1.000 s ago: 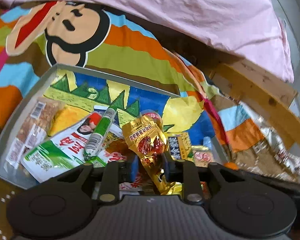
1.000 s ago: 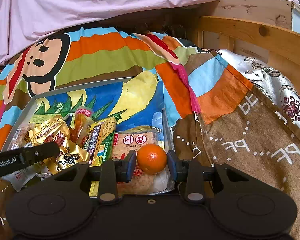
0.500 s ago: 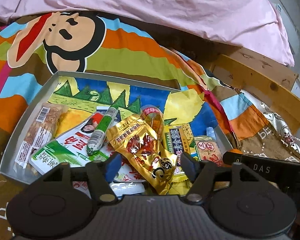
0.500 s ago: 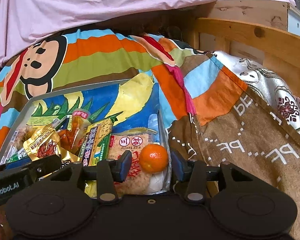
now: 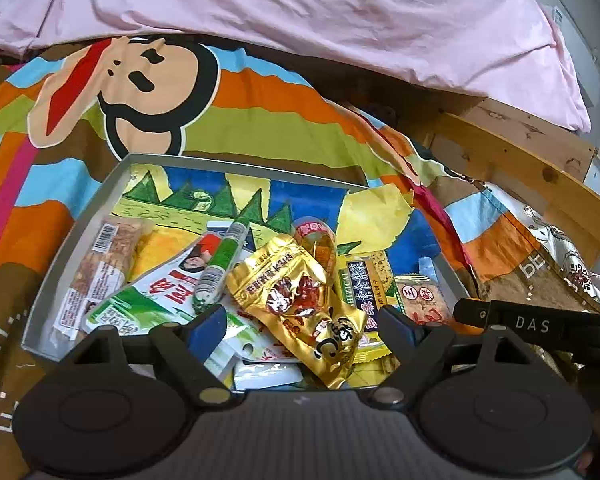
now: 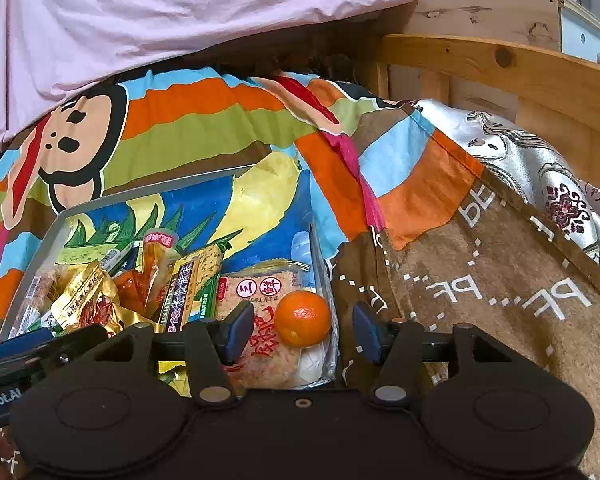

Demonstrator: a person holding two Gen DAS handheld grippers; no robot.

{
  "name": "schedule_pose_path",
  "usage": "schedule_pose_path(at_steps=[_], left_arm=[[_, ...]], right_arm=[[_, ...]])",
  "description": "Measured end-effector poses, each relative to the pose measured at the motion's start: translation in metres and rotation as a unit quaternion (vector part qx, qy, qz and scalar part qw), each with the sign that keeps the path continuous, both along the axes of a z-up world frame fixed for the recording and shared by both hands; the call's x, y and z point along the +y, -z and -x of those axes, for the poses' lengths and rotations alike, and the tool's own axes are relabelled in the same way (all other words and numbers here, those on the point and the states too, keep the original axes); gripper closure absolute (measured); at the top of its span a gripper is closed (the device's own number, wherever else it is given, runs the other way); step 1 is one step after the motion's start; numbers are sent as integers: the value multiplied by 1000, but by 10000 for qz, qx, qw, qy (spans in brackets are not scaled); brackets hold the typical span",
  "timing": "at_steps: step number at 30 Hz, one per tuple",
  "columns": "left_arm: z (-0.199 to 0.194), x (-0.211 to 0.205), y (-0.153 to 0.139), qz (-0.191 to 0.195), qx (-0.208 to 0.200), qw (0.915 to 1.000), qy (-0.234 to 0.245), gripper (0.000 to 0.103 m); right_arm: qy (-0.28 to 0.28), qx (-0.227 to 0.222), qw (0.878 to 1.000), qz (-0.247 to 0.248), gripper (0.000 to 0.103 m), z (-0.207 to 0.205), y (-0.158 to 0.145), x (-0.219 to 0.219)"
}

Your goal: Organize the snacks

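While both jaws are opening, left hand-held gripper (image 5: pixel 302 322) frees crinkly gold pouch (image 5: pixel 300 300); right hand-held gripper (image 6: pixel 302 326) frees round orange (image 6: pixel 303 318).

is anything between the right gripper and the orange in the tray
Nothing visible is. The orange lies in the tray's right near corner on a rice cracker pack, right between the right gripper's opening jaws, and neither pad touches it. The tray wall is just to its right.

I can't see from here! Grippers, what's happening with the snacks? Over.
Left gripper opening over gold packet. Right gripper opening around orange. Both snacks in tray. Nothing blocking.
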State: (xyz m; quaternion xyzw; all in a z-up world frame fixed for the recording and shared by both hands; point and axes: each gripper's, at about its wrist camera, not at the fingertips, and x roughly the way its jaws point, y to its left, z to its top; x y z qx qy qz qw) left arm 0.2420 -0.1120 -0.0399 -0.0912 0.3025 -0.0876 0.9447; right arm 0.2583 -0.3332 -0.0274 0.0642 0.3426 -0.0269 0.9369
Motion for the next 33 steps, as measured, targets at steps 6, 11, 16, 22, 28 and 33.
schedule_pose_path(at_steps=[6,11,16,22,28,33], left_arm=[[9,7,-10,-17,-99,9999,-108,12],[21,14,-24,-140,-208,9994,-235,6],[39,25,-40,-270,-330,9982,-427,2],[65,41,-58,-421,-470,9959,-649,1],[89,51,-70,-491,-545,9944,-755,1],[113,58,-79,-563,-657,9929,-816,1]], right_arm=[[-73,-94,9999,-54,37,6,-4,2],[-182,-264,9994,-109,30,20,-14,6],[-303,-469,9984,-110,21,38,-26,12],[-469,-915,9946,-142,9,64,-44,14],[-530,-1282,9900,-247,1,91,-58,17],[-541,-1339,9891,-293,1,117,-63,25]])
